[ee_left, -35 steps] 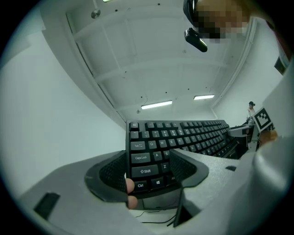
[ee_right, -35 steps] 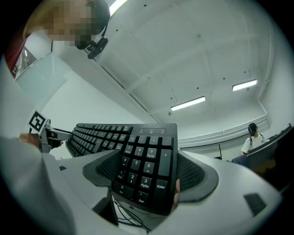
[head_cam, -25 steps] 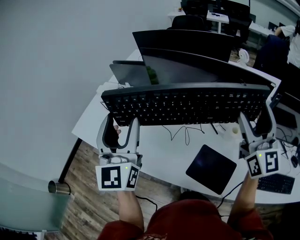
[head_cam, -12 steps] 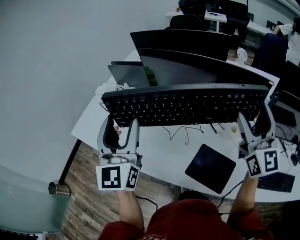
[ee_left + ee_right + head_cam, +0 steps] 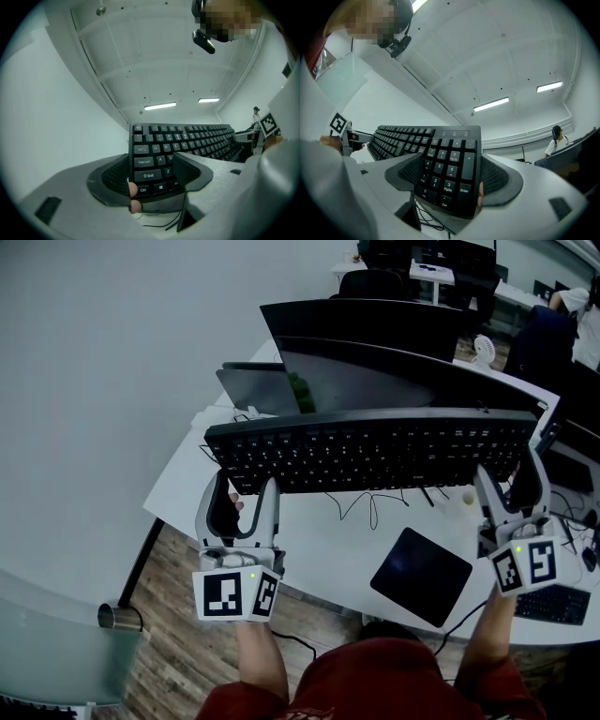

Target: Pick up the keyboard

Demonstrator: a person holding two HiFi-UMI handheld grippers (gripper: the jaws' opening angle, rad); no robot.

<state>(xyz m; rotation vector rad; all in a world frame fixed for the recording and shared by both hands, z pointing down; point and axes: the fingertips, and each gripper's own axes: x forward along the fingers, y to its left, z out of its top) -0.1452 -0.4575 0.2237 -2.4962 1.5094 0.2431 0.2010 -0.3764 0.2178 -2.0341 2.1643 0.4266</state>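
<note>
**Keyboard held at both ends above the desk**

The person is holding the keyboard (image 5: 375, 451) between two grippers, one at each short end, and it is hanging above the white desk (image 5: 319, 549), in front of the dark monitors (image 5: 375, 343). Its cable (image 5: 361, 507) is trailing down to the desk top, between the keyboard and the black mouse pad (image 5: 422, 576) near the front edge.

The left gripper (image 5: 242, 487) is clamping the end with the Shift and Ctrl keys, its jaws pressing against the keyboard's front and back edges. The right gripper (image 5: 511, 480) is doing the same at the number-pad end.

The keyboard's long axis is running left to right, roughly along the desk's front edge. The keys are facing up and tipping a little toward the person.

It is looking like a stiff, fairly light plastic slab, not sagging between the two grips. Its length is making the two end holds the sensible ones; a single grip in the middle would probably let it swing. The smooth edges could slip, and the cable may be tugging if it is lifted higher.
</note>
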